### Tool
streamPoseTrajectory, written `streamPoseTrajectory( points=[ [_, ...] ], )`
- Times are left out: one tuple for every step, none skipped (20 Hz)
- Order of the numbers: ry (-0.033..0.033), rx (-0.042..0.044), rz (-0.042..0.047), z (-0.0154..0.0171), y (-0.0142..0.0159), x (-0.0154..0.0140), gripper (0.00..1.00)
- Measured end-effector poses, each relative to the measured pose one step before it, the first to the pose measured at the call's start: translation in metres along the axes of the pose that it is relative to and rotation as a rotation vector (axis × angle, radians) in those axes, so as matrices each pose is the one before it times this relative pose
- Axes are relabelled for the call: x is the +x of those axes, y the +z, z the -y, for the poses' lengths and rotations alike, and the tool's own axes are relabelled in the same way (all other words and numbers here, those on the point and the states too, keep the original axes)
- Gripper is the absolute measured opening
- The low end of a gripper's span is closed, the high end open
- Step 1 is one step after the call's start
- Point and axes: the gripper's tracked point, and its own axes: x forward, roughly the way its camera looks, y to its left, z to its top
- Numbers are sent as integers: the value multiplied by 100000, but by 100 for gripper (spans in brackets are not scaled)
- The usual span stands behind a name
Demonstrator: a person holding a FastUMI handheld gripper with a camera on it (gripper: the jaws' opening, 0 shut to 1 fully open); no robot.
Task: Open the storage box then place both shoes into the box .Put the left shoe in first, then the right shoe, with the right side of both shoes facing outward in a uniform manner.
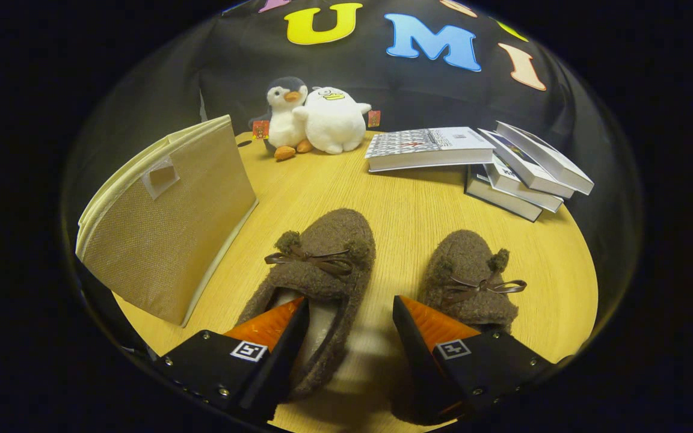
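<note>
A hand-held gripper (pixel 350 322) hangs released above two brown slippers, its fingers (pixel 274 322) spread over the left slipper (pixel 322 264), with the right slipper (pixel 470 279) alongside. The closed beige box (pixel 169 219) stands at the surface's (pixel 406 210) left edge; plush toys (pixel 313 117) and books (pixel 479 159) line its far edge.

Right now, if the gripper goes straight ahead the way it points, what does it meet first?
The open gripper straddles bare table between the two slippers. The left finger sits over the left slipper and the right one is at the right slipper, so they would likely brush those first. Far beyond lies a book; depth is unclear.
</note>
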Motion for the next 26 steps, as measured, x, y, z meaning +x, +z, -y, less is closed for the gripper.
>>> streamPoseTrajectory(
  points=[
    [-42,2020,-1381,58,-41,196,84],
    [-208,2821,-1288,0,-123,107,62],
    [535,3139,-1993,-362,-286,263,40],
    [183,2032,-1409,-132,-151,39,35],
    [779,1135,-1344,-292,21,-103,34],
    [-3936,2385,1979,859,467,-232,34],
    [-532,2620,-2310,324,-174,225,2],
    [-136,2764,-780,-302,-91,-64,2],
    [980,2527,-777,-183,21,-197,2],
    [656,3004,-239,-203,82,-284,2],
    [1045,3733,-89,-313,250,-468,2],
    [1447,3630,-407,-427,197,-407,2],
    [1195,2818,645,-408,365,-443,2],
    [513,2418,661,-165,414,-400,2],
    [478,2317,664,-311,377,-503,2],
    [901,1786,737,-410,381,-426,2],
    [787,2061,1211,-433,527,-488,2],
    [1221,1832,162,-544,365,-612,2],
    [1316,1991,428,-659,442,-622,2],
    [1589,2091,774,-773,507,-611,2],
    [1684,1979,634,-910,526,-611,2],
    [1819,2062,1031,-1002,534,-629,2],
    [1838,1752,902,-1129,620,-509,2],
    [1709,1398,923,-1116,511,-437,2],
    [1606,752,1027,-1217,566,-452,2],
    [1541,414,1200,-1257,435,-334,2]
  ],
)
